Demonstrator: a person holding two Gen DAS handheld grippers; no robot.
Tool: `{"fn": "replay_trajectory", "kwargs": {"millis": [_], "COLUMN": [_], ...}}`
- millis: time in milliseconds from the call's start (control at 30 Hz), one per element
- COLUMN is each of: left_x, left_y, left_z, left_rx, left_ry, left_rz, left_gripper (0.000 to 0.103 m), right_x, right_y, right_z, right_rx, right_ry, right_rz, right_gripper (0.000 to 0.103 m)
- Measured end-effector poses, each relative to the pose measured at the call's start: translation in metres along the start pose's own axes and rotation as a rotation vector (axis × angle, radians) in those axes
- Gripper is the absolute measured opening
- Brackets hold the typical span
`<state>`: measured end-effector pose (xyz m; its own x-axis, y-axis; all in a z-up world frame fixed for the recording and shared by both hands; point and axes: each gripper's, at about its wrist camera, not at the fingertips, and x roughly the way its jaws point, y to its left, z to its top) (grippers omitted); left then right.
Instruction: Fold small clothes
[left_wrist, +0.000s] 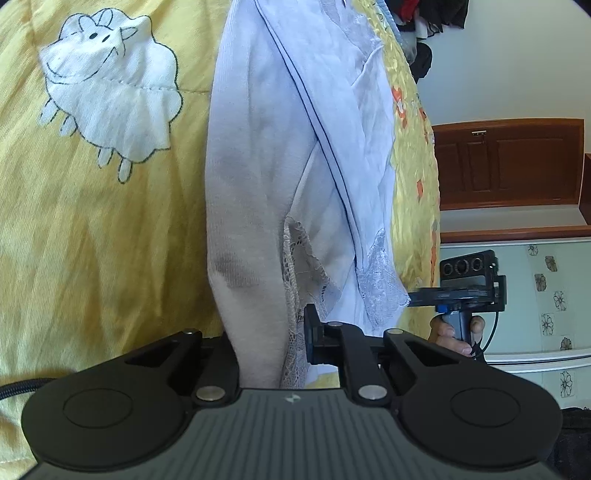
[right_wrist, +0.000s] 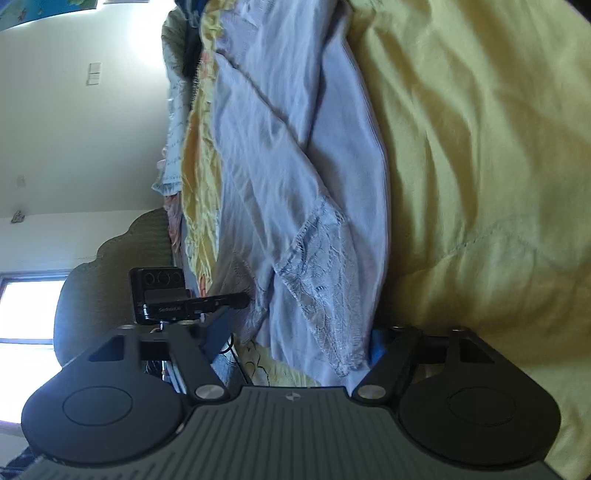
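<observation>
Pale lace-trimmed garment (left_wrist: 295, 155) spread flat on yellow bed quilt (left_wrist: 110, 240), for folding. Left claw (left_wrist: 273, 343) clenched on near lace corner; right claw (right_wrist: 306, 350) unclamped, straddling opposite corner.

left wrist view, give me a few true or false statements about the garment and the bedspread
1. The pale garment has lace trim. True.
2. The bedspread is blue. False: it is yellow.
3. A sheep is printed on the bedspread. True.
4. The left tongs stand wide open, clear of the garment. False: they are nearly closed with its edge between them.
5. The right tongs are out of view. False: they show at the garment's lace corner.
</observation>
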<state>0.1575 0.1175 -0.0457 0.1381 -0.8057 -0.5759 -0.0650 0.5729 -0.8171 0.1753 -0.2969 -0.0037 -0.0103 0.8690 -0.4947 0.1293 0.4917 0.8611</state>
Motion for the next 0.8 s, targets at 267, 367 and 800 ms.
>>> {"fn": "replay_trajectory", "kwargs": {"millis": [267, 367, 800], "left_x": [-0.006, -0.006, -0.028], "left_y": [0.007, 0.006, -0.053], "left_z": [-0.005, -0.005, 0.010], "left_rx": [-0.027, -0.038, 0.065], "left_ry": [-0.007, -0.011, -0.156], "left_rz": [-0.004, -0.002, 0.030], "left_gripper": [0.012, 0.012, 0.003], "right_x": [0.006, 0.006, -0.009], "right_y": [-0.032, -0.033, 0.003], "right_z": [-0.012, -0.013, 0.003], "right_rx": [0.143, 0.152, 0.069], "right_ry": [-0.013, -0.019, -0.101], "right_rz": [-0.019, -0.007, 0.134], "right_gripper": [0.007, 0.007, 0.006]}}
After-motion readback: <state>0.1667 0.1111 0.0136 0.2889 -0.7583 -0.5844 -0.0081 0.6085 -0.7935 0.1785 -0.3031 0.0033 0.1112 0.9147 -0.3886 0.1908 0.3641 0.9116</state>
